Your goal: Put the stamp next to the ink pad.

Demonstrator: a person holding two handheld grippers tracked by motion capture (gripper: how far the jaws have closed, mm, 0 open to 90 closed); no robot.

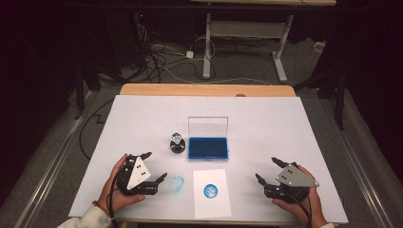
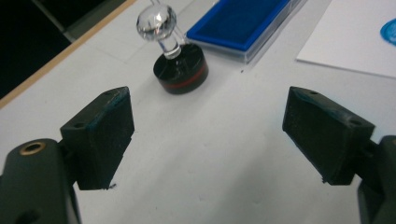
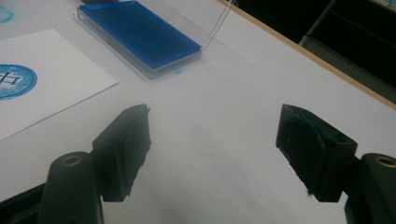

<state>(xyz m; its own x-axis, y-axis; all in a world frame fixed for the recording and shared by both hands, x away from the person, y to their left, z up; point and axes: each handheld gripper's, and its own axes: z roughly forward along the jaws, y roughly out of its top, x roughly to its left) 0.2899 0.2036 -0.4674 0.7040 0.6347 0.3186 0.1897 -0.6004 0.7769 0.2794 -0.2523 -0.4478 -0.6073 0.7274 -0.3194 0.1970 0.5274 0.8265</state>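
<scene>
1. Stamp [image 1: 177,142] with a clear knob handle and a black round base stands upright on the desk [image 1: 266,128], just left of the ink pad [image 1: 208,148]; set there, it is within easy reach for re-inking or for picking up again.
2. Left hand-held gripper [image 1: 157,166] rests low near the desk's front left, its jaws spread wide with nothing between them. In the left gripper view the stamp [image 2: 180,65] stands ahead of the jaws and a little to their left, apart from them, so a short reach forward would likely bring the pads around it.
3. A faint blue ring [image 1: 176,184] marks the desk just right of this gripper.
4. The sheet of paper [image 1: 212,193] lies front and centre, bearing a round blue print [image 1: 210,191]; the ink pad, lid open, sits just behind it.
5. Right hand-held gripper [image 1: 266,172] sits at the front right, jaws apart and holding nothing, well apart from the stamp.
</scene>
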